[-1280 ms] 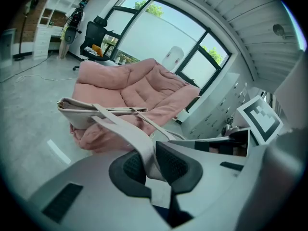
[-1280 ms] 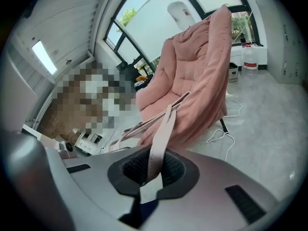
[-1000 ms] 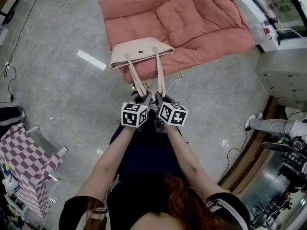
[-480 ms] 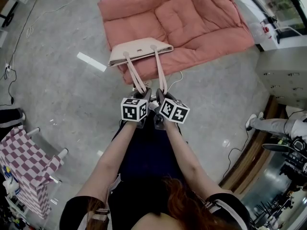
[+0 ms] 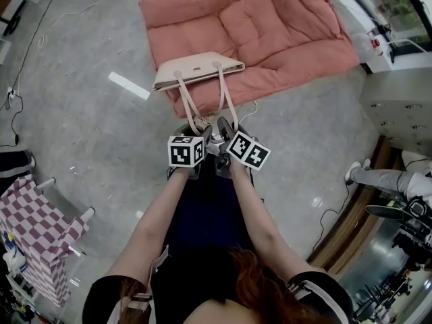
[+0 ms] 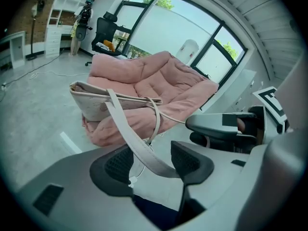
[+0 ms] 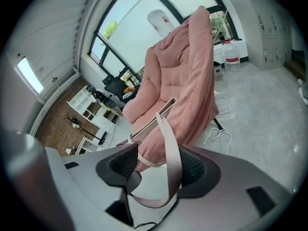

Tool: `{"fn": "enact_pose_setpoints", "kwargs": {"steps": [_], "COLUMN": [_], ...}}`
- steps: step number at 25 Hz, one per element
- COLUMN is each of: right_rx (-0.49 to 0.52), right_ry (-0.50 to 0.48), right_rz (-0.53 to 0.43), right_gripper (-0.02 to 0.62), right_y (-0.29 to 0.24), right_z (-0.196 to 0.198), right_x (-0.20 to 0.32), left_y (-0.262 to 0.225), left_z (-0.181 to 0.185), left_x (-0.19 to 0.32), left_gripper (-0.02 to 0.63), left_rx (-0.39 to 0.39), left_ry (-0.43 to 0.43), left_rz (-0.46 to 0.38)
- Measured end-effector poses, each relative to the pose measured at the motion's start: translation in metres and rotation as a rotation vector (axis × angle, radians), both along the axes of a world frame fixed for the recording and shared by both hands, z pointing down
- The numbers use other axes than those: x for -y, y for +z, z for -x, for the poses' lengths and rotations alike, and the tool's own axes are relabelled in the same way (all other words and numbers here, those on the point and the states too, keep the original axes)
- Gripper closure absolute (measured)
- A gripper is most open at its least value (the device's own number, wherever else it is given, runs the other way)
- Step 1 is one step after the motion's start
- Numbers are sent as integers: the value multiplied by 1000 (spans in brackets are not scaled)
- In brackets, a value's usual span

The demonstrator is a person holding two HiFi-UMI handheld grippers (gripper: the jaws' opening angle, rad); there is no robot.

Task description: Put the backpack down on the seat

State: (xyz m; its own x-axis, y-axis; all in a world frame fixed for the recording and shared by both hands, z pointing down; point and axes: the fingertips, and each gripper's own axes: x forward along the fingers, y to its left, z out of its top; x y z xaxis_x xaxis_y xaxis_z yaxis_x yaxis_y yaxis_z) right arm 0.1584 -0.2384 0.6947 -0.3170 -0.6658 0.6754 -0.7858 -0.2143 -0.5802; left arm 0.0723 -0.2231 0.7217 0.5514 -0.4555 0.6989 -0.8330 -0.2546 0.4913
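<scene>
Seems to be the letting-go step: bag (image 5: pixel 197 69) resting on the front edge of the pink seat (image 5: pixel 283 32), left gripper (image 6: pixel 151 160) and right gripper (image 7: pixel 156 165) just spread with a strap (image 6: pixel 130 134) loose between each pair of jaws; next calls for backing off both straps without snagging.

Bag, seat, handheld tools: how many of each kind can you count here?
Bag: 1
Pink seat: 1
Tools: 2, left tool and right tool, jaws just opened, a bag strap lying loose between each
Total: 4
</scene>
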Motion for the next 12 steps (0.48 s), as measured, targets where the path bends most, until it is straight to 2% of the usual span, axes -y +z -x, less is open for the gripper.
{"fn": "enact_pose_setpoints", "kwargs": {"steps": [12], "right_rx": [-71], "right_ry": [12], "right_rz": [13], "right_gripper": [327], "right_y": [4], "right_z": [-16], "right_x": [-14], "left_y": [7], "left_z": [10], "left_x": [-12], "left_gripper": [328], "left_rx": [59], "left_ry": [2], "left_rz": [18]}}
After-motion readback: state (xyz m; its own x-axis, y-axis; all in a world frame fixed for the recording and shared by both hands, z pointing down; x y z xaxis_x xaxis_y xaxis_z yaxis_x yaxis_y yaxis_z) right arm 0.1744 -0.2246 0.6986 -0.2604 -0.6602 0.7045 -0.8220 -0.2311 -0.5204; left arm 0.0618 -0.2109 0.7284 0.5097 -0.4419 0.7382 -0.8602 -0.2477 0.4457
